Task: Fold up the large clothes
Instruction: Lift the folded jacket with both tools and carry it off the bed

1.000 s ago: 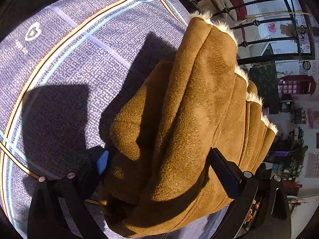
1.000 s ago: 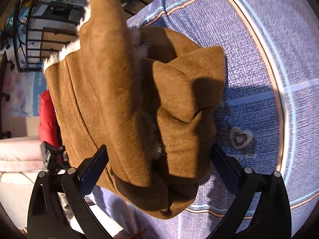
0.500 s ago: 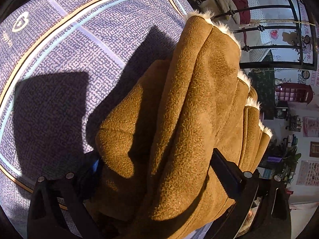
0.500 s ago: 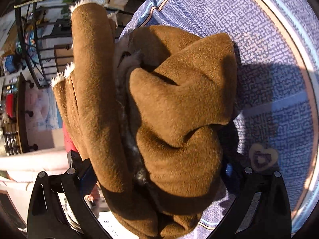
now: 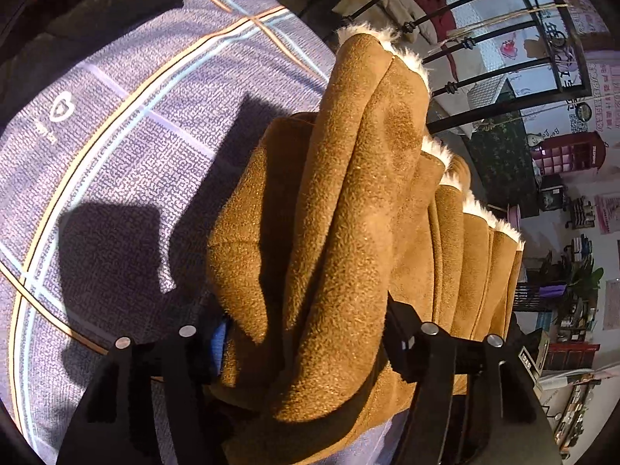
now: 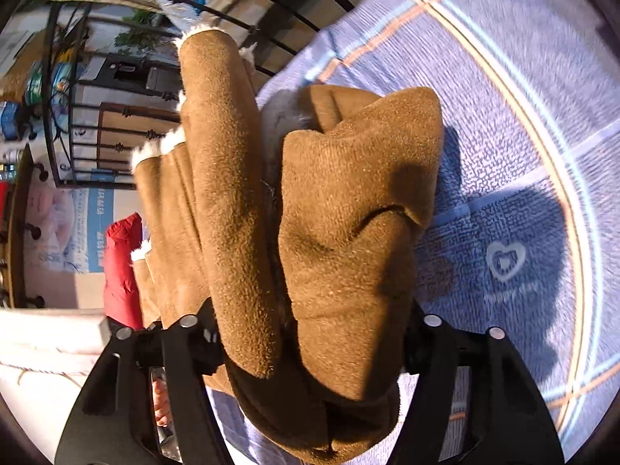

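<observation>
A thick brown suede coat (image 5: 348, 193) with white fleece lining is bunched into folds over a lilac patterned bed cover (image 5: 116, 135). In the left wrist view my left gripper (image 5: 306, 333) has a wad of these folds between its jaws, which are closing, and both pads press into the cloth. The right wrist view shows the same coat (image 6: 348, 213) from its other end. My right gripper (image 6: 310, 329) is likewise closing on a fat bundle that fills the gap between its fingers. The cover (image 6: 523, 116) lies below and to the right.
A black iron railing (image 5: 484, 38) runs behind the coat, with clothes draped on it. It appears again as the railing (image 6: 116, 116) in the right wrist view. A red garment (image 6: 120, 271) and a white cushion (image 6: 46, 333) lie left of the bed's edge.
Both pairs of jaws have drawn in from wide open and now squeeze the coat's folds. The bundle has risen a little off the cover, and more of the room shows behind it.
</observation>
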{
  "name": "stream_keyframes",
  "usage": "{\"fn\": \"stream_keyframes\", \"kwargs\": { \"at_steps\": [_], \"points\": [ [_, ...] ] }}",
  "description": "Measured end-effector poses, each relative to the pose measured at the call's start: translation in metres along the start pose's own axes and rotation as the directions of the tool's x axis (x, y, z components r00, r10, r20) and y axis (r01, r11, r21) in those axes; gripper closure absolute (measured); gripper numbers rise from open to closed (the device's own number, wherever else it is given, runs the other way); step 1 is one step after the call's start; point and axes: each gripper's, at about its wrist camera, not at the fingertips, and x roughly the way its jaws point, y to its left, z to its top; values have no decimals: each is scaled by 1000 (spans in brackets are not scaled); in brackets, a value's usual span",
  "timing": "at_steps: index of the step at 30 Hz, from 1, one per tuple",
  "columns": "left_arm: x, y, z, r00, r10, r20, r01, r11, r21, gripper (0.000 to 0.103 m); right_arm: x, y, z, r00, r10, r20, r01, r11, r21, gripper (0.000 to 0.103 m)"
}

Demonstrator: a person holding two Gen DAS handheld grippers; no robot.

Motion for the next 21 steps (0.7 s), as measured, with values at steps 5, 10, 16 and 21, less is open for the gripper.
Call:
{"fn": "stream_keyframes", "kwargs": {
  "at_steps": [5,10,16,21],
  "points": [
    [-36,-8,-30,1000,-4,2,4,999,35,49,-42,20,-34,1000,-17,14,18,998,-56,42],
    [-65,-11,-79,999,-5,-43,7,998,56,50,-84,14,-85,999,-32,-11,31,998,-61,42],
    [-68,-19,-122,995,36,-89,-28,995,92,51,-125,9,-151,995,-96,-2,95,988,-124,43],
    [-68,-61,-114,996,41,-84,-22,975,220,52,-157,11,-161,993,-77,88,93,976,-198,44]
  ]
}}
